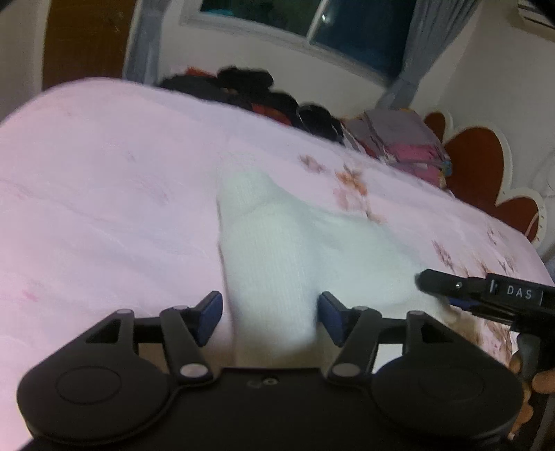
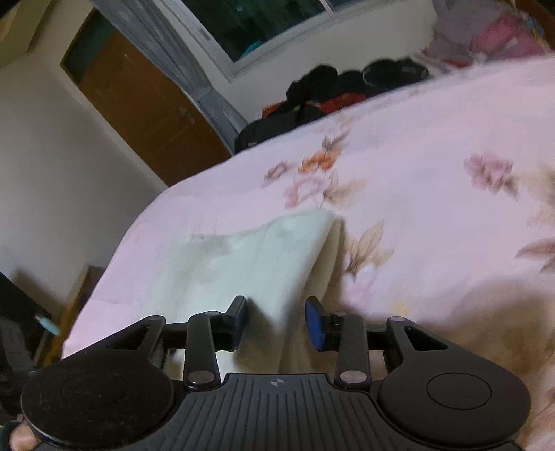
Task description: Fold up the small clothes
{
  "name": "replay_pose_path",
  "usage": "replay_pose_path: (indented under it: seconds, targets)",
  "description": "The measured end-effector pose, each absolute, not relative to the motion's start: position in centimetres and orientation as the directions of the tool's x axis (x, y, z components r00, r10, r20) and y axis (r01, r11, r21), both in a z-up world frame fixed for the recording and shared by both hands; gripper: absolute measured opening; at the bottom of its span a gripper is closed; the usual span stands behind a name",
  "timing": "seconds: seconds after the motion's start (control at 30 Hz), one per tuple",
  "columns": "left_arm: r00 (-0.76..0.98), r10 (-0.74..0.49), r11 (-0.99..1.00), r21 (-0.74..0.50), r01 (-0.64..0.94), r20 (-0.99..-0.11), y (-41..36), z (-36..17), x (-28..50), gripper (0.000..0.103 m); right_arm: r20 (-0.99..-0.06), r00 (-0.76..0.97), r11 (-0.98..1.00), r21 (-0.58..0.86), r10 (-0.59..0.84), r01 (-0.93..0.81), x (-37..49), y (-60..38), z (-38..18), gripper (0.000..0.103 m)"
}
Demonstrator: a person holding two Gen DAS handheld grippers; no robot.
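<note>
Two claws over pink floral bed [image 1: 104, 173]. White garment [image 1: 274, 249] lay flat there. Left claw [image 1: 269, 314] parted, cloth between pads, ungripped. Right claw [image 2: 275, 321] parted, straddling garment edge.

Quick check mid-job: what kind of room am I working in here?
Most likely a bedroom: the work surface is a bed with a pink floral bedsheet, a heart-shaped headboard stands at its end, and a curtained window is set in the wall behind.
</note>
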State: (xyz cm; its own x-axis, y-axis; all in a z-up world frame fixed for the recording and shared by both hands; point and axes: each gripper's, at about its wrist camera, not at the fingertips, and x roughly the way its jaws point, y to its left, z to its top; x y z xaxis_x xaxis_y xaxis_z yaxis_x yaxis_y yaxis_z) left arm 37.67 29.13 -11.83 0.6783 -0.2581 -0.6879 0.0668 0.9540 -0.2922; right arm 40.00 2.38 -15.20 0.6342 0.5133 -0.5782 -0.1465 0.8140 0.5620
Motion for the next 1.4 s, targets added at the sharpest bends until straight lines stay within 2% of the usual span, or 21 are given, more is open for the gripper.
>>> replay_pose_path:
  seconds: [0.13, 0.23, 0.33, 0.43, 0.57, 0.67, 0.77, 0.93, 1.07, 1.4]
  targets:
    - [0.738, -0.242, 0.952, -0.301, 0.055, -0.630, 29.3, -10.0, 37.7, 0.055, -0.588, 0.619, 0.812, 0.565, 0.521, -0.146, 41.8, 2.8, -14.4, 0.036]
    - [0.743, -0.251, 0.956, -0.281, 0.089, -0.620, 27.9, -9.2, 39.1, 0.054, -0.618, 0.611, 0.832, 0.541, 0.494, -0.126, 43.2, 3.7, -14.8, 0.037]
    - [0.733, -0.244, 0.964, -0.243, 0.110, -0.635, 26.6, -9.7, 40.7, 0.053, -0.630, 0.601, 0.829, 0.550, 0.491, -0.101, 44.4, 4.2, -15.5, 0.037]
    - [0.687, -0.213, 0.969, -0.240, 0.058, -0.695, 26.4, -11.6, 42.5, 0.053, -0.646, 0.607, 0.858, 0.499, 0.462, -0.121, 45.3, 5.0, -15.6, 0.037]
    - [0.680, -0.176, 0.974, -0.224, 0.017, -0.712, 27.1, -13.5, 42.7, 0.063, -0.706, 0.602, 0.923, 0.348, 0.374, -0.165, 46.2, 6.4, -17.4, 0.037]
    - [0.665, -0.191, 0.960, -0.280, -0.028, -0.722, 28.0, -13.8, 42.4, 0.065, -0.697, 0.612, 0.922, 0.350, 0.375, -0.165, 46.3, 6.1, -18.0, 0.038]
    - [0.675, -0.166, 0.968, -0.249, -0.027, -0.719, 27.6, -12.9, 41.5, 0.063, -0.699, 0.622, 0.930, 0.333, 0.353, -0.154, 46.0, 5.9, -17.4, 0.038]
    - [0.680, -0.154, 0.974, -0.227, -0.019, -0.717, 27.2, -11.5, 39.3, 0.061, -0.656, 0.653, 0.914, 0.375, 0.378, -0.153, 43.3, 4.6, -14.7, 0.038]
    - [0.677, -0.153, 0.976, -0.217, -0.010, -0.719, 27.1, -10.7, 36.9, 0.060, -0.629, 0.677, 0.920, 0.325, 0.384, -0.220, 39.1, 5.0, -12.3, 0.038]
    - [0.663, -0.178, 0.978, -0.203, 0.039, -0.727, 26.5, -11.0, 29.9, 0.060, -0.667, 0.645, 0.927, 0.229, 0.372, -0.297, 30.0, 7.9, -12.2, 0.037]
